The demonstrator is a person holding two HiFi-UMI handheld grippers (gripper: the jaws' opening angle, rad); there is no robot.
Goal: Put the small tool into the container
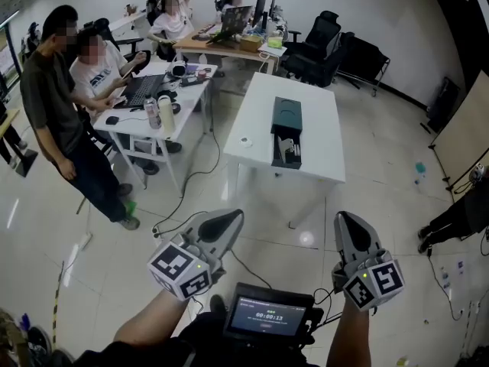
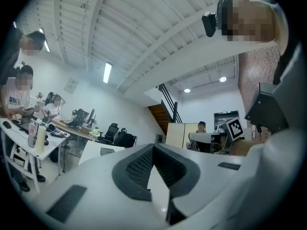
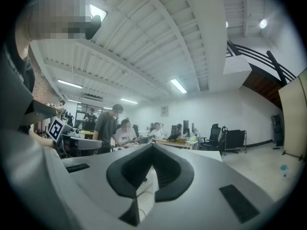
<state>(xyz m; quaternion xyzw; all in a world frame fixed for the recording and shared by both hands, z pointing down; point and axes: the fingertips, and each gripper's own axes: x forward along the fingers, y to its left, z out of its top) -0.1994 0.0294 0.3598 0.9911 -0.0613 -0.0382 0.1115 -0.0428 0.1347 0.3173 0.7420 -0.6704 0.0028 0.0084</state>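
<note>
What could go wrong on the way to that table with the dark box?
A black cable lies on the shiny floor ahead, so the person might trip. The left hand-held gripper and right hand-held gripper are shut and empty. They must open before grasping anything by the dark rectangular container on the white table.

Head view: above, facing steeply down; surface (image 1: 256, 117) far ahead.
Gripper views: low, tilted up toward ceiling (image 2: 144, 23).
Shared: surface, distant.
</note>
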